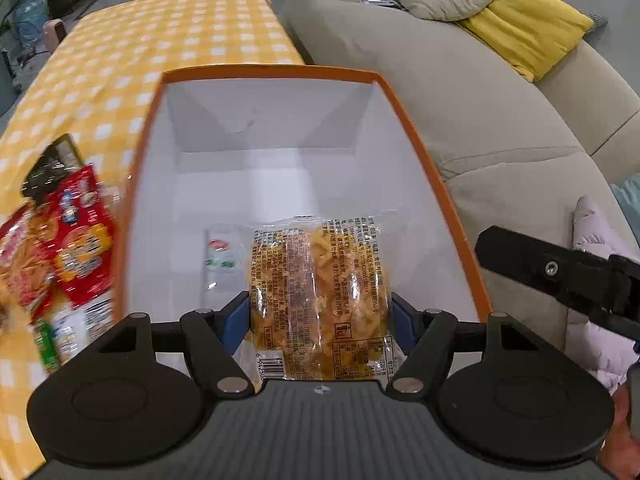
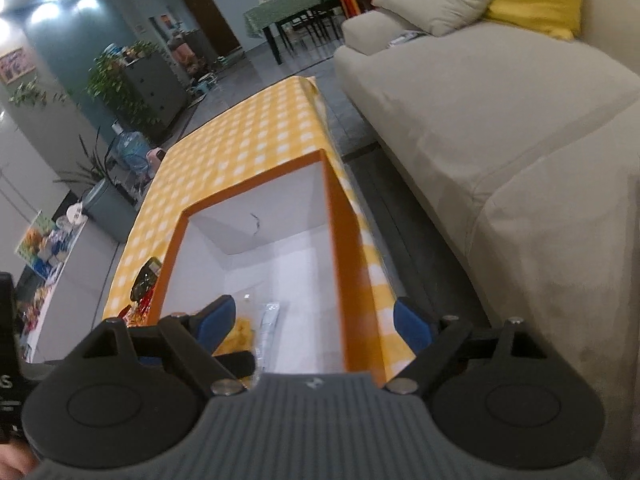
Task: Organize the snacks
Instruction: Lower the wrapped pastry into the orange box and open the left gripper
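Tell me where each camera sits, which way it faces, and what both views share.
Left wrist: on the left gripper, looking down into the orange box; it grips a yellow snack packet; the right gripper's finger shows at right.
Right wrist: on the right gripper, open, above the box's right wall, facing the sofa.
Shared: box, checked tablecloth, sofa.

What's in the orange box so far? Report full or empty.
Nearly empty. The orange box shows mostly bare white floor; one clear packet lies inside. The yellow snack pack sits gripped in the left gripper, above it.
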The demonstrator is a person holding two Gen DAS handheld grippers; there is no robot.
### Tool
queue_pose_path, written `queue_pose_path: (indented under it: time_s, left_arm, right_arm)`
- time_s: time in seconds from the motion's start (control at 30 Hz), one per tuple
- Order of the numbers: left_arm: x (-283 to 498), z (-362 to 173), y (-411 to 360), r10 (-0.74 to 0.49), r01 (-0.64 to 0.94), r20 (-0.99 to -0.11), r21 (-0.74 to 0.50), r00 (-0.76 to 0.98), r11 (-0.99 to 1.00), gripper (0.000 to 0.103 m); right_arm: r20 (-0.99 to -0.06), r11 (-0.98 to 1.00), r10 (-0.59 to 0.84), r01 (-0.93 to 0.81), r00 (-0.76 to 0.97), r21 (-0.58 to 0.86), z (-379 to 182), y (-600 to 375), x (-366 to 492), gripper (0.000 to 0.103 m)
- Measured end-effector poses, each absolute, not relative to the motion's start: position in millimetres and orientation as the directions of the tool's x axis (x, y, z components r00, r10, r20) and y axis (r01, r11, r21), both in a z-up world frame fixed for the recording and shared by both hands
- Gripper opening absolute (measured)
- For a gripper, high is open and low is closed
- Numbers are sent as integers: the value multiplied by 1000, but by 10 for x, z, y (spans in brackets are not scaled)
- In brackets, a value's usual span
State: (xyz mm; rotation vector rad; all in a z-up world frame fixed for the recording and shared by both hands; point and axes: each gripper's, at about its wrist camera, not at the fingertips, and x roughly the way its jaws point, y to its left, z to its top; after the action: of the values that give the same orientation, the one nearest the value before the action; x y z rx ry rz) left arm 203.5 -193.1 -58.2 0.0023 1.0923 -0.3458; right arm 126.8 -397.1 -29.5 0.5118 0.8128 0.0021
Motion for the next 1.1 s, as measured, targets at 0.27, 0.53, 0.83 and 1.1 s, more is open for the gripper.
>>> queue_pose_path:
  time_s: [0.27, 0.53, 0.83, 1.1]
  left_arm:
    - [2087, -743, -2028, -249, 258, -879, -151, 407, 954, 81]
    - [2102, -667, -2118, -217, 279, -887, -105, 407, 954, 90]
    - [2029, -428, -2226, -187, 322, -850, -22, 492, 947, 99]
    - [1949, -186, -1984, -191, 268, -841, -58, 506, 962, 99]
  right_arm:
    - [-679, 830, 206, 242, 704, 503, -389, -4067, 1317, 84]
    - [-690, 834, 199, 250, 696, 493, -406, -4043, 1328, 84]
    - [-683, 826, 201, 253, 703, 504, -399, -4074, 1333, 84]
    - [-678, 825, 209, 245, 704, 509, -387, -4060, 1325, 84]
